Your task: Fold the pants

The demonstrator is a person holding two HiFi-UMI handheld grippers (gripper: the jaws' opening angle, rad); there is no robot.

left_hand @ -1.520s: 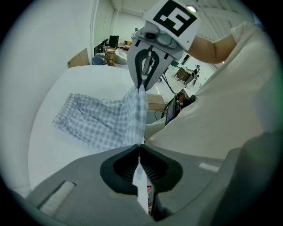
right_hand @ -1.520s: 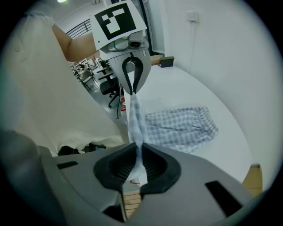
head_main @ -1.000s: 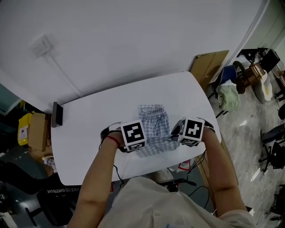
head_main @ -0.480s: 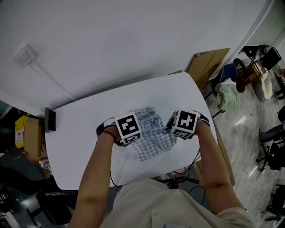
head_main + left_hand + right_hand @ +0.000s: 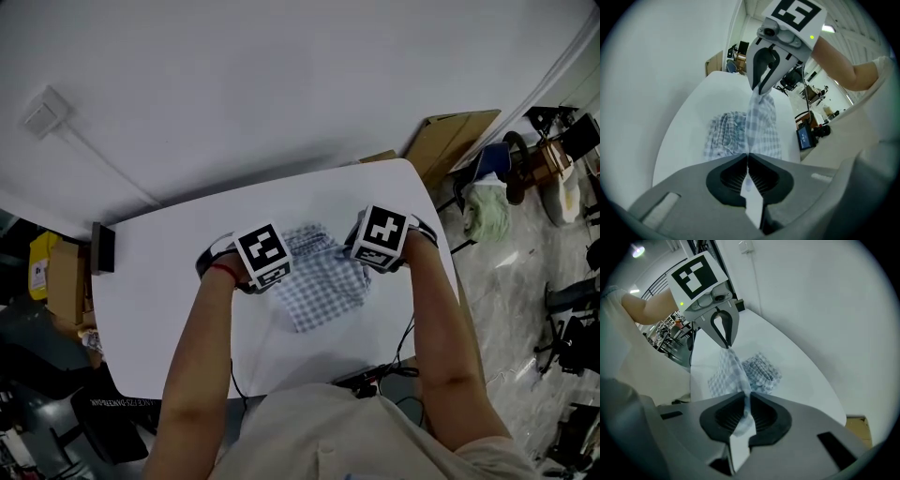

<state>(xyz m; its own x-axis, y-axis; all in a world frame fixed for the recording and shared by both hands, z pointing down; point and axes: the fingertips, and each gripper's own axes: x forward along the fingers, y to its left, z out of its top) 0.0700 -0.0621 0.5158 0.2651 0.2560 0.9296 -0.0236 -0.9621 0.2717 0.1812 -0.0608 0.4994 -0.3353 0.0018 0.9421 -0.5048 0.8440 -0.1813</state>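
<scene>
I find both claws closed on cloth. The left gripper (image 5: 747, 161) pinches a thin edge of the checked pants (image 5: 323, 286) with its jaws almost together. The right gripper (image 5: 747, 401) clamps a thicker bunch of the same fabric, so its jaws stand slightly further apart. Each gripper view shows a strip of the garment running taut from its own jaws up to the other claw, so one edge hangs lifted between them. The remainder lies rumpled on the white table (image 5: 169, 291), at its centre and a little toward 3 o'clock. In the head view the left claw sits at 10 o'clock of the garment and the right claw at 1 o'clock, both pointing steeply down. I judge the two-point hold is chosen to keep that edge straight, so it can be carried across and laid flat as a fold; a single grip would let it sag. The fold appears part-made, and the bunched portion will want smoothing. As to containers, none stands on the table; only a dark flat object (image 5: 101, 247) rests at its 9 o'clock edge. Off the table, a brown box (image 5: 66, 281) stands at 9 o'clock and a cardboard sheet (image 5: 448, 141) leans at 2 o'clock. I cannot see any contents.
</scene>
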